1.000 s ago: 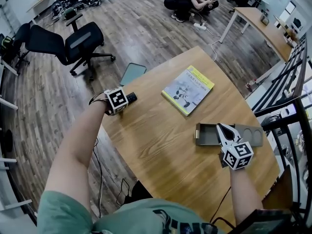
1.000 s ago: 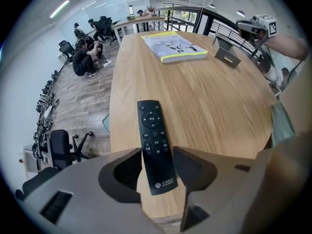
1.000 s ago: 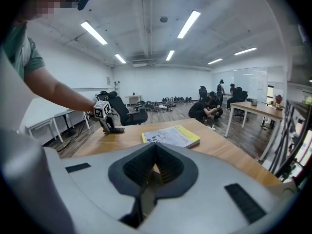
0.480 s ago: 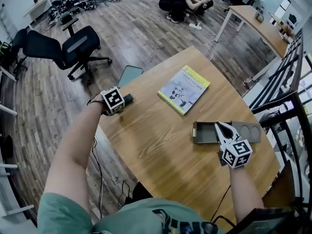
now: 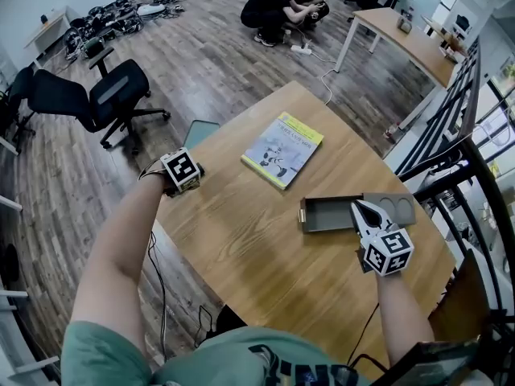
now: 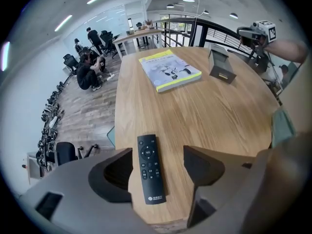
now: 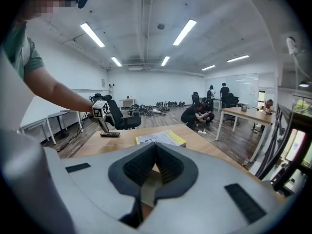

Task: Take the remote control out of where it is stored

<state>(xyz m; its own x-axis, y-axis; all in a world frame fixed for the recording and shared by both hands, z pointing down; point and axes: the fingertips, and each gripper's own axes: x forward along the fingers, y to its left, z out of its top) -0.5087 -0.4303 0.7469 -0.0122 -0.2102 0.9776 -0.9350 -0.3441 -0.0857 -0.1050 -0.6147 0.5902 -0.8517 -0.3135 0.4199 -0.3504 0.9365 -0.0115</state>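
The black remote control [image 6: 150, 167] lies flat on the wooden table [image 5: 241, 240] near its left edge, buttons up. My left gripper [image 6: 157, 160] is open, one jaw on each side of the remote, neither touching it. In the head view the left gripper [image 5: 181, 171] hides the remote. The right gripper view shows the remote [image 7: 110, 134] lying under the left gripper [image 7: 101, 112]. My right gripper [image 5: 360, 212] is at the long grey storage box [image 5: 326, 213], shut on its thin wall [image 7: 148, 191].
A yellow-edged book [image 5: 282, 149] lies on the table between the two grippers. An office chair [image 5: 113, 95] stands off the left edge. People crouch on the floor [image 5: 278, 6] beyond the table. A second table [image 5: 402, 43] and a black railing [image 5: 451, 135] are to the right.
A second ago the remote stuck out from my left gripper. Now it lies on the table between wide jaws. The right gripper stays on the box.
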